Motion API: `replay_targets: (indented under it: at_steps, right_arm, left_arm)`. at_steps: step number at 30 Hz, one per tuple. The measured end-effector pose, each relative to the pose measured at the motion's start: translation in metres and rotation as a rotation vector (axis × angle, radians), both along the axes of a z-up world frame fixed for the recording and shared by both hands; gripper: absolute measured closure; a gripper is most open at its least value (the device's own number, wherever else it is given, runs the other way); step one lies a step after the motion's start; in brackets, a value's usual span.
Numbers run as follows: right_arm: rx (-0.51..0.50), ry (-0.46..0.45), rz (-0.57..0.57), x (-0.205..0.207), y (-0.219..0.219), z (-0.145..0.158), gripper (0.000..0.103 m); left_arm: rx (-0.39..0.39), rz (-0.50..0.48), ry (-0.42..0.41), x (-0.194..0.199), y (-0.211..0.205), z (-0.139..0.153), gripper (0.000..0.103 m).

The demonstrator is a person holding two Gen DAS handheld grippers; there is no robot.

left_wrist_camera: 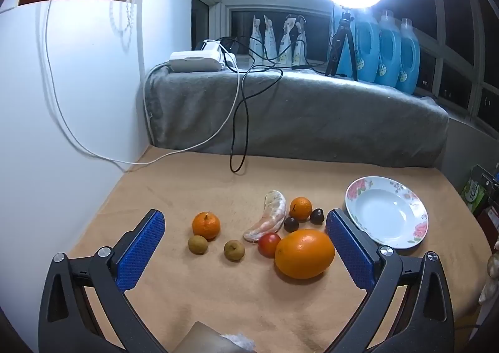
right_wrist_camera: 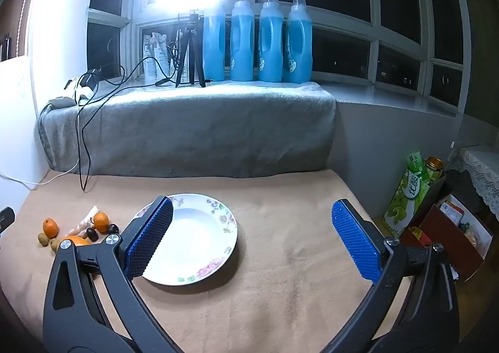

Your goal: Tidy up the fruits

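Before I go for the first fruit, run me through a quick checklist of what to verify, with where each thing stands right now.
1. Left gripper open and holding nothing: ok.
2. Right gripper open and holding nothing: ok.
3. Plate has no fruit in it yet: ok.
4. Fruits within the left gripper's view: ok; the large orange lies nearest, between its fingers.
5. Large orange free to lift alone: not ok; the red fruit sits right against it.
6. Black cable away from the fruits: ok; its loop ends near the grey blanket.
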State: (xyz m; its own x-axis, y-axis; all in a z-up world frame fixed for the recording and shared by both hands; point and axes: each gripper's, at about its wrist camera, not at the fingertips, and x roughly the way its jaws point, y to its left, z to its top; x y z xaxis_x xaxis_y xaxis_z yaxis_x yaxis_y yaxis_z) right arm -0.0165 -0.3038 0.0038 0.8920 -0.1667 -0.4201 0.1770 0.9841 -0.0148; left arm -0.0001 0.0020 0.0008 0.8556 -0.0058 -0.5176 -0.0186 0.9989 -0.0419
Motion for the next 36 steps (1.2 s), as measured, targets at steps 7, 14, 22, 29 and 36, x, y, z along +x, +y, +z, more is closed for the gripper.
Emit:
replay_targets:
  at_steps: [7, 14, 22, 29, 36]
  right_arm:
    - [-0.002, 0.0, -0.003, 0.001, 0.001, -0.001, 0.0]
    - [-0.007, 0.002, -0.005, 0.001, 0.003, 0.0, 0.0]
    - [-0.004, 0.005, -0.007, 0.005, 0.001, -0.001, 0.0]
    - [-0.01, -0.005, -0.004, 0.001, 0.005, 0.0, 0.0]
    - [-0.012, -0.006, -0.005, 0.0, 0.006, 0.001, 0.0]
  left_arm:
    - [0.004, 0.0, -0.006, -0.005, 0.001, -0.001, 0.0]
    - [-0.03, 0.009, 0.027, 0.006, 0.007, -0.008, 0.0]
    - [-0.029, 0.021, 0.022, 0.002, 0.006, -0.008, 0.0]
    - [-0.034, 0.019, 0.016, 0.002, 0.008, -0.005, 0.0]
    - [-0.039, 0.02, 0.014, 0.002, 0.011, -0.005, 0.0]
